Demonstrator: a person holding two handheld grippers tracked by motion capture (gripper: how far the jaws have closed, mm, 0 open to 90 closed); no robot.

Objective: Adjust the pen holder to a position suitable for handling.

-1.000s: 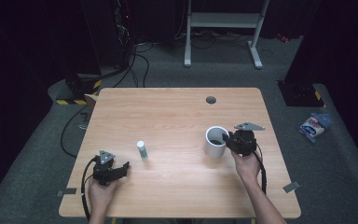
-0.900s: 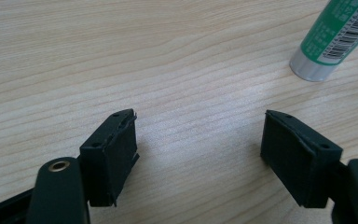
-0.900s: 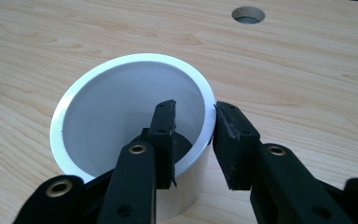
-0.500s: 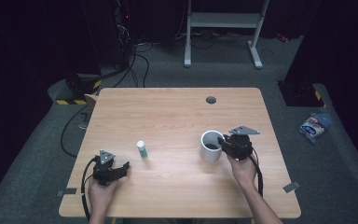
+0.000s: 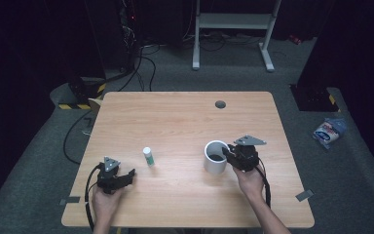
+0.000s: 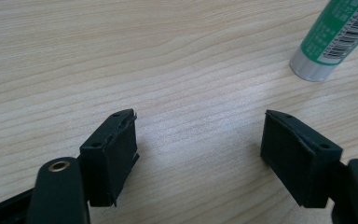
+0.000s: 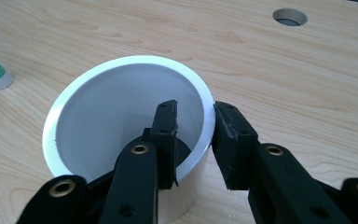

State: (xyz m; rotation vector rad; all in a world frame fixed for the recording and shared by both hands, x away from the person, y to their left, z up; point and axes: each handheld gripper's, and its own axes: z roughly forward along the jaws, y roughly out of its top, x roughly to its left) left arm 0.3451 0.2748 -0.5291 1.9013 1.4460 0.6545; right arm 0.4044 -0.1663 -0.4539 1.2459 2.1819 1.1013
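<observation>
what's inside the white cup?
Inside the white cup: one black jaw of the right gripper, clamped on the wall; otherwise bare white interior. The jaw covers part of the bottom.

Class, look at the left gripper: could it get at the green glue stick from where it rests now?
Probably yes. The left gripper sits open on the table, and only bare wood lies between its jaws and the upright glue stick. The right gripper is busy clamping the white cup.
</observation>
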